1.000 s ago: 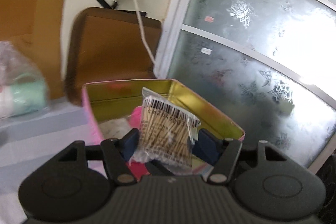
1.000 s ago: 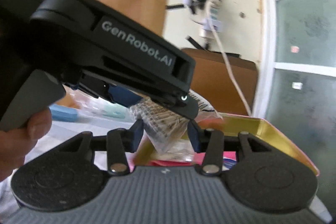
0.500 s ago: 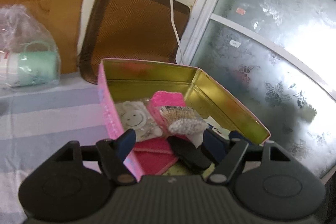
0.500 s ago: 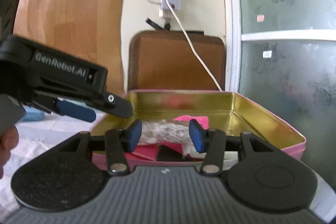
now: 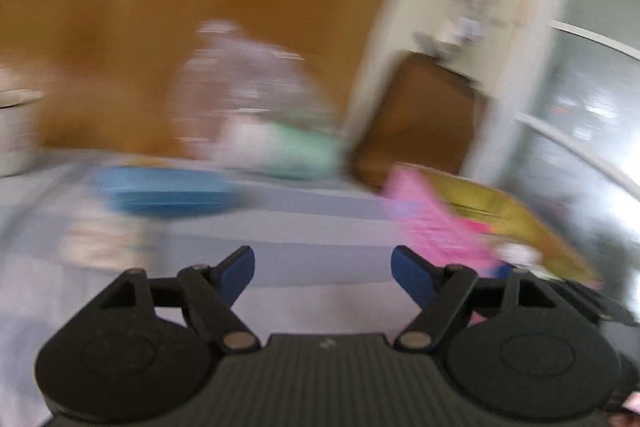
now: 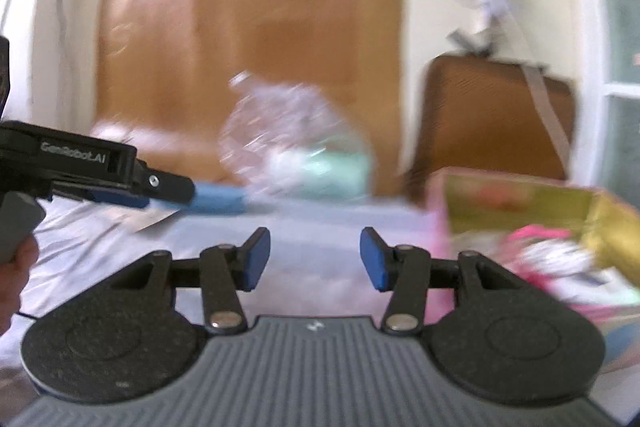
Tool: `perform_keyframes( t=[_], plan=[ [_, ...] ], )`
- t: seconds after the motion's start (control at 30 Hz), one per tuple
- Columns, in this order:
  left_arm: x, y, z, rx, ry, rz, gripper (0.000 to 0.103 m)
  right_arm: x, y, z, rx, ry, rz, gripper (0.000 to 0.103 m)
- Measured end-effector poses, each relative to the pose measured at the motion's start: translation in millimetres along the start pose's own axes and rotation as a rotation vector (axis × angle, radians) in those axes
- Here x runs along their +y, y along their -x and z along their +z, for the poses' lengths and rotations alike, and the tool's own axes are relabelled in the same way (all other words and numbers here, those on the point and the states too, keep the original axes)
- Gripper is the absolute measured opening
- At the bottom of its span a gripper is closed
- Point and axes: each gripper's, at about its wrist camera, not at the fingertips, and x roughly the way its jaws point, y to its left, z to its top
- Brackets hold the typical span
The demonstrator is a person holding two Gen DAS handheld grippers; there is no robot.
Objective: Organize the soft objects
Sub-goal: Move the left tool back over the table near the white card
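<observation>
Both the left gripper (image 5: 323,269) and the right gripper (image 6: 315,259) are spread wide and hold nothing, the pink tin (image 6: 440,227) of soft things sits at the worktop's right edge, so next comes reaching for another soft thing.

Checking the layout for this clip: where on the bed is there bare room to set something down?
Bare cloth lies between the blue item and the pink tin, ahead of both open grippers. The tin's inside is crowded; the plastic bag fills the back.
</observation>
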Motion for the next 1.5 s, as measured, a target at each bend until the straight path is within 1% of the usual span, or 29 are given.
perform_keyframes(
  t=[0.07,0.1,0.2,0.27,0.3,0.33,0.37,0.4,0.43,0.5,0.57,0.63,0.7,0.77,0.83,0.9,1.0,1.1,1.13,1.23,1.3,1.37,1.43,1.5],
  plan=[
    [31.5,7.1,-3.9,-0.021,0.003,0.134,0.078,15.1,-13.3,-1.1,0.046,0.002,0.051,0.053],
    [45.1,10.1,-5.8,-0.029,0.006,0.183,0.078,25.3,-19.9,-2.7,0.068,0.011,0.075,0.053],
    [85.5,19.6,-12.1,-0.058,0.058,0.282,0.078,48.6,-36.5,-1.5,0.110,0.062,0.121,0.053],
    [108.2,23.5,-18.5,-0.083,0.128,0.330,0.078,65.3,-45.4,0.0,0.132,0.102,0.146,0.053],
    [119.8,24.3,-20.5,-0.082,0.189,0.336,0.076,72.1,-49.7,1.4,0.136,0.114,0.155,0.054],
    [129.0,27.7,-20.1,-0.091,0.251,0.309,0.078,79.8,-55.4,4.9,0.139,0.124,0.165,0.056],
    [133.7,32.3,-20.1,-0.123,0.281,0.296,0.078,85.4,-60.6,8.5,0.139,0.126,0.175,0.058],
    [135.0,35.6,-20.2,-0.149,0.290,0.301,0.082,90.4,-67.4,12.4,0.141,0.122,0.186,0.059],
    [134.7,38.0,-20.4,-0.168,0.292,0.306,0.088,96.2,-75.1,16.9,0.145,0.112,0.201,0.061],
    [133.7,44.2,-23.3,-0.192,0.287,0.304,0.092,103.8,-90.4,23.3,0.151,0.088,0.222,0.061],
    [130.9,46.3,-23.0,-0.204,0.273,0.308,0.092,114.1,-108.1,28.6,0.145,0.086,0.229,0.062],
    [128.1,45.8,-23.0,-0.204,0.252,0.306,0.092,122.6,-127.4,35.6,0.140,0.084,0.223,0.062],
    [122.1,44.0,-23.8,-0.210,0.223,0.313,0.092,121.6,-152.2,46.7,0.163,0.013,0.212,0.062],
    [118.1,39.7,-23.4,-0.216,0.189,0.323,0.092,121.6,-175.3,60.2,0.153,-0.033,0.186,0.065],
    [113.6,37.9,-23.5,-0.215,0.163,0.328,0.092,128.6,-197.7,73.1,0.145,0.001,0.175,0.068],
    [110.3,37.1,-23.5,-0.219,0.144,0.333,0.092,134.9,-221.6,82.6,0.186,0.017,0.167,0.068],
    [108.6,36.0,-23.2,-0.219,0.134,0.335,0.092,140.1,-263.7,89.8,0.329,0.007,0.159,0.068],
    [108.7,35.7,-23.7,-0.220,0.134,0.335,0.092,135.3,-285.7,88.0,0.398,-0.005,0.143,0.068],
    [108.5,35.8,-23.7,-0.220,0.133,0.335,0.092,132.8,-288.7,88.0,0.412,-0.004,0.135,0.068],
    [107.6,34.8,-23.4,-0.219,0.127,0.335,0.092,124.8,-290.2,88.7,0.472,0.030,0.166,0.067],
    [107.1,34.3,-23.0,-0.219,0.123,0.336,0.092,120.4,-283.3,86.3,0.515,0.064,0.207,0.065],
    [107.7,34.6,-22.9,-0.220,0.127,0.336,0.093,117.9,-268.2,77.1,0.543,0.114,0.233,0.061],
    [109.3,34.9,-22.6,-0.219,0.136,0.335,0.093,108.7,-249.9,66.3,0.546,0.109,0.255,0.062],
    [110.4,35.4,-22.7,-0.220,0.144,0.334,0.093,96.9,-226.4,58.6,0.521,0.090,0.271,0.062]
  ],
)
